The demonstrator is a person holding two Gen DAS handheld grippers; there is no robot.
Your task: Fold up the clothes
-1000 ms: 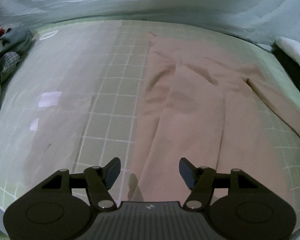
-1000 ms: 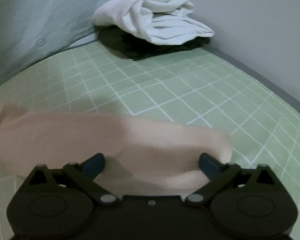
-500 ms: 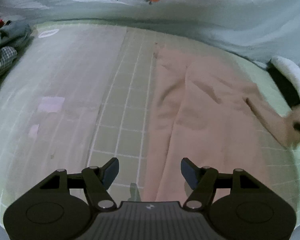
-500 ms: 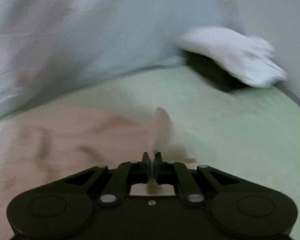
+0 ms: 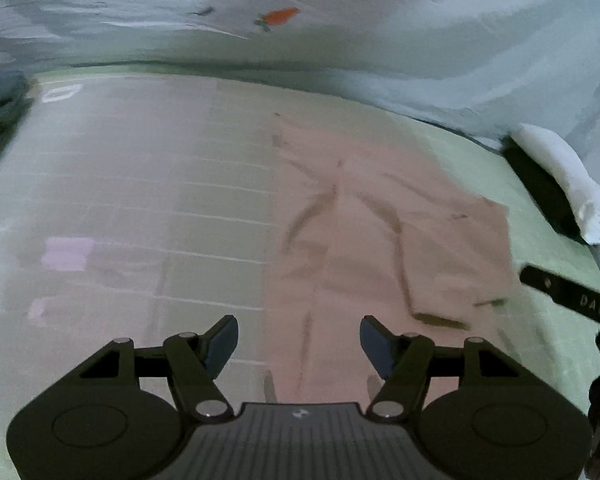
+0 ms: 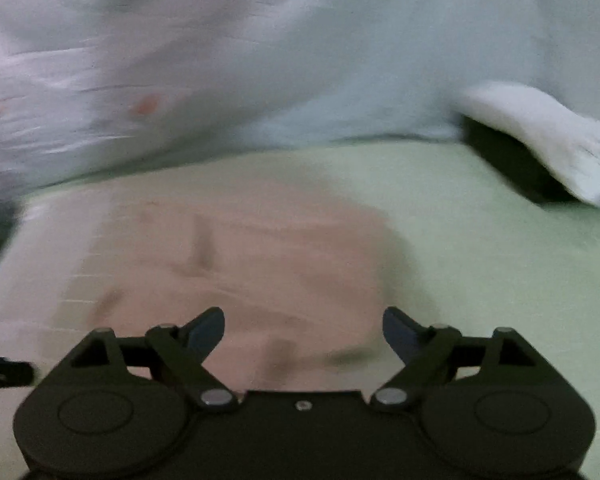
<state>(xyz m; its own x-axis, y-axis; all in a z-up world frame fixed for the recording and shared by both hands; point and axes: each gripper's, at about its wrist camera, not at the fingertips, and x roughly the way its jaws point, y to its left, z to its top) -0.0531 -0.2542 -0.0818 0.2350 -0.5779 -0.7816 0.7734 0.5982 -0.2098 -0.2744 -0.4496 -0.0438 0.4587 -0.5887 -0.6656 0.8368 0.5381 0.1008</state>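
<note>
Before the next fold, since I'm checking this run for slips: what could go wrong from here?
1. The folded-over flap lies creased and slightly skewed on the pink garment; folding again may lock in wrinkles.
2. Both tools are open, the left tool and the right tool, so nothing pins the flap; it might slide back.
3. The right view is blurred; a fast grab may miss the edge.

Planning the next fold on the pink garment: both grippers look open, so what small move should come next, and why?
Probably bring the open left gripper forward to pinch the pink garment edge beneath it. The right flap already lies folded over, and the right gripper is open, holding nothing.
</note>
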